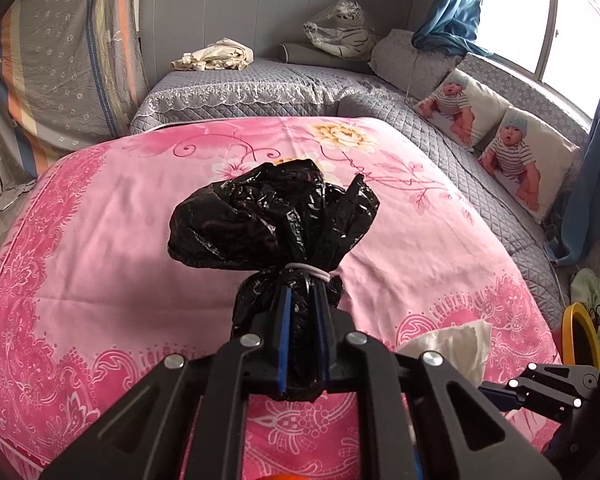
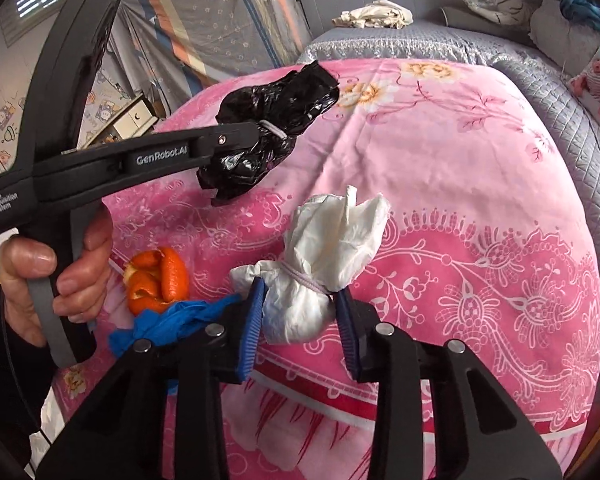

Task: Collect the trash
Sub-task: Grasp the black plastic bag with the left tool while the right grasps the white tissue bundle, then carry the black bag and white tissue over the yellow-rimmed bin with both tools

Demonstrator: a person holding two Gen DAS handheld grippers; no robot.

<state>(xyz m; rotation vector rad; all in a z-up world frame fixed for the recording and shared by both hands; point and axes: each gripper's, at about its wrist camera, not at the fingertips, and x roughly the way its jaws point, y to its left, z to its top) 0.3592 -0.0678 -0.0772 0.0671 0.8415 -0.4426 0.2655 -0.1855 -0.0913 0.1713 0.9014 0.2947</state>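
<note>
The left gripper (image 1: 303,304) is squeezed tight on a crinkly black plastic bag (image 1: 274,220) tied with a white rubber band. It holds the bag up in the air, above the pink flowery bed cover (image 1: 100,240). The bag's puffy top sticks out past the fingertips.

The right gripper (image 2: 300,300) has its blue pads (image 2: 253,320) on both sides of a small white plastic bag (image 2: 324,256), just under its tie. I cannot tell if they pinch it or only touch it. The white bag sits on the pink cover.

Left of the right gripper lie curly orange peels (image 2: 158,280) and a scrunched blue plastic glove (image 2: 172,320), both on the cover.
</note>
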